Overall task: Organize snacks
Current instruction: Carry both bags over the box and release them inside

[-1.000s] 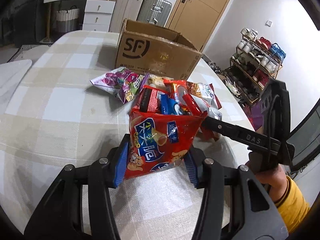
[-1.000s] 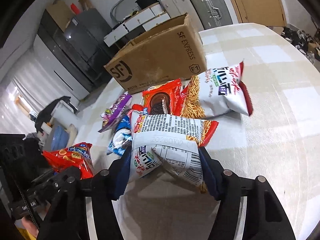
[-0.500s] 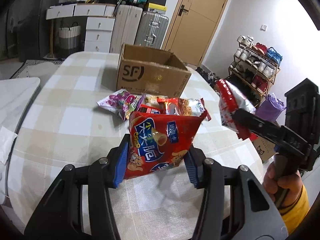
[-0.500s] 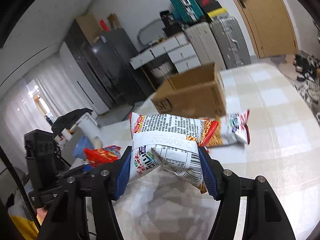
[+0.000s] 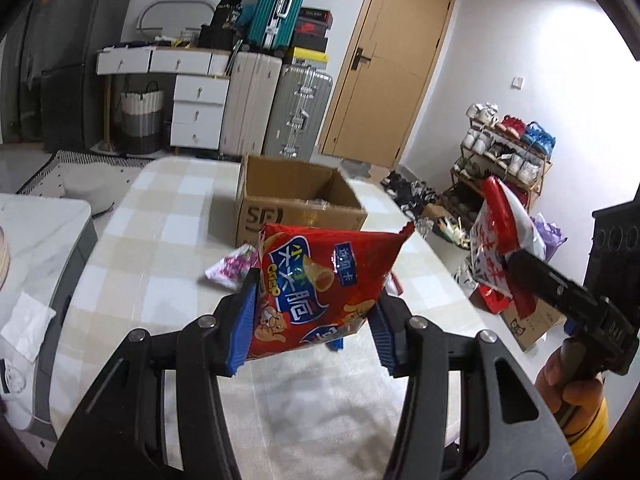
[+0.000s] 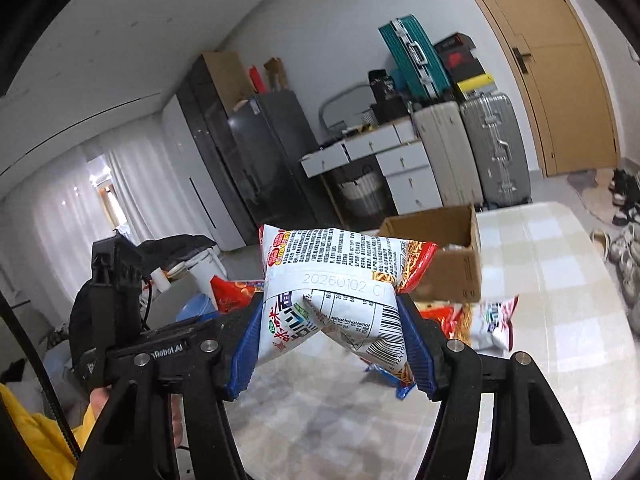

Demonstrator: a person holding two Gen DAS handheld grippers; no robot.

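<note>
Red foil, the snack bag [image 5: 320,288] sits mid-frame in the left wrist view, pinched between the blue pads of the left gripper [image 5: 314,322] and held clear above the checked table [image 5: 160,240]. In the right wrist view the right gripper [image 6: 332,344] is clenched on a white noodle packet [image 6: 340,280], crumpled at its middle, also up in the air. Beyond both bags stands the open cardboard box [image 5: 296,204], upper centre of the left view, with some contents just visible inside. A pink packet [image 5: 232,268] lies just beside the box's near side, partly hidden behind the red bag; more snacks [image 6: 480,316] lie below the box at right of the right view. Bare tablecloth stretches along the lower frame under both grippers
</note>
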